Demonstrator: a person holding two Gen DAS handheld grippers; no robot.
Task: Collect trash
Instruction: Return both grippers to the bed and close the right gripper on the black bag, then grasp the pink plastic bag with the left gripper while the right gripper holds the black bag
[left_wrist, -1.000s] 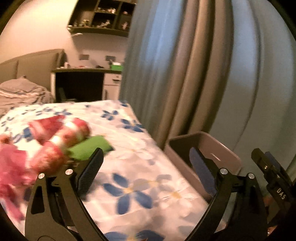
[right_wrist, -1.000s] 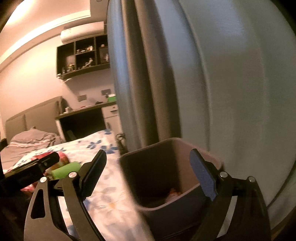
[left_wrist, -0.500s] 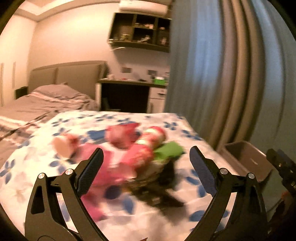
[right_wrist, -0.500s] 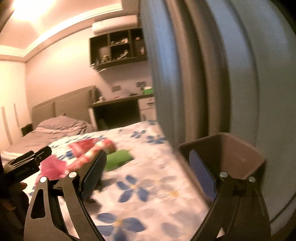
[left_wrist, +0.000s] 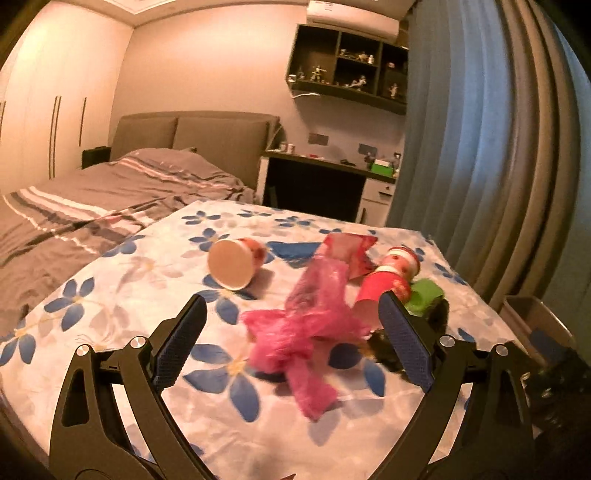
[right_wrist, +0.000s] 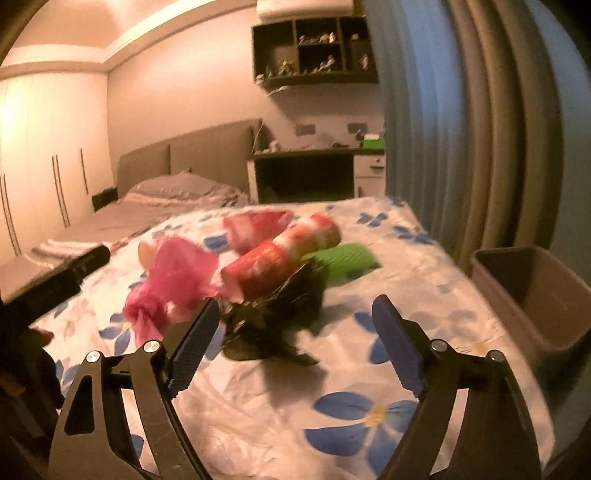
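Trash lies on a flowered cloth (left_wrist: 155, 266): a crumpled pink plastic bag (left_wrist: 310, 325), a paper cup on its side (left_wrist: 232, 262), a red and white tube can (left_wrist: 388, 280), a red wrapper (left_wrist: 347, 247), a green piece (left_wrist: 424, 297) and a black crumpled bag (right_wrist: 273, 321). My left gripper (left_wrist: 291, 343) is open and empty, just short of the pink bag. My right gripper (right_wrist: 291, 343) is open and empty, in front of the black bag. The brown bin (right_wrist: 532, 295) stands at the cloth's right edge.
A grey bed (left_wrist: 92, 206) lies to the left. A dark desk (left_wrist: 317, 184) and wall shelves (left_wrist: 351, 70) stand at the back. Blue-grey curtains (left_wrist: 498, 147) hang along the right, behind the bin. The left gripper's body (right_wrist: 51, 280) shows at the right view's left.
Both grippers have swung left, away from the bin and curtain, and now face the trash pile on the cloth. Both have stayed open and empty.
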